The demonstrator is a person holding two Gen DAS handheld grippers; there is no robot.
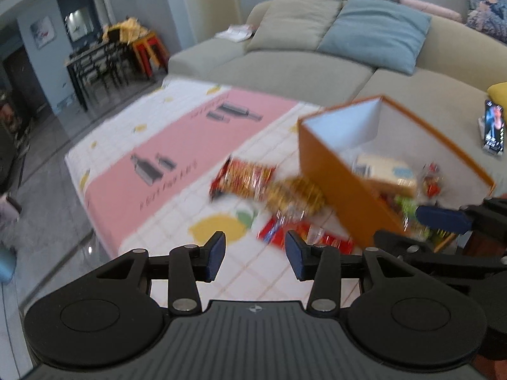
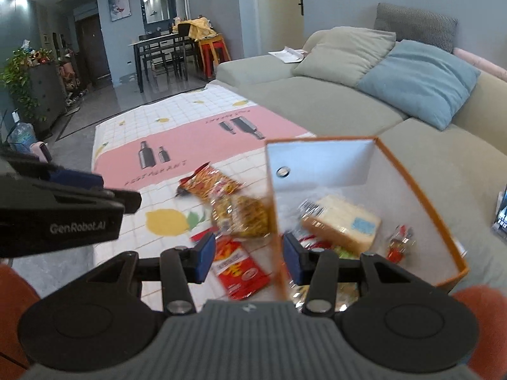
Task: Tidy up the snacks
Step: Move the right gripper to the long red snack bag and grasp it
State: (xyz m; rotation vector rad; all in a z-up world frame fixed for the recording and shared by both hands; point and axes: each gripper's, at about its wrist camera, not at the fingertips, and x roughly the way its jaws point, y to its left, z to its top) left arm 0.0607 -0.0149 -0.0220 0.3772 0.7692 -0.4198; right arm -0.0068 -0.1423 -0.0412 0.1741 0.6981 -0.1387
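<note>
An orange box (image 1: 332, 171) with a white inside (image 2: 317, 158) stands at the table's right end. In it lie a bread packet (image 2: 342, 224) and small red sweets (image 2: 399, 243). Left of the box, on the cloth, lie a red-orange crisp packet (image 2: 209, 183), a yellow-brown packet (image 2: 244, 212) and a flat red packet (image 2: 240, 269). My right gripper (image 2: 248, 259) is open and straddles the box's near wall, which runs close to its right finger. My left gripper (image 1: 255, 253) hovers open and empty over the cloth, just short of the red packet (image 1: 275, 231).
A pink and white tablecloth (image 1: 177, 145) covers the low table. A grey-green sofa (image 1: 285, 69) with cushions runs behind and to the right. A phone on a stand (image 1: 492, 129) sits on the sofa at far right. A dining table with chairs (image 2: 161, 53) stands far back.
</note>
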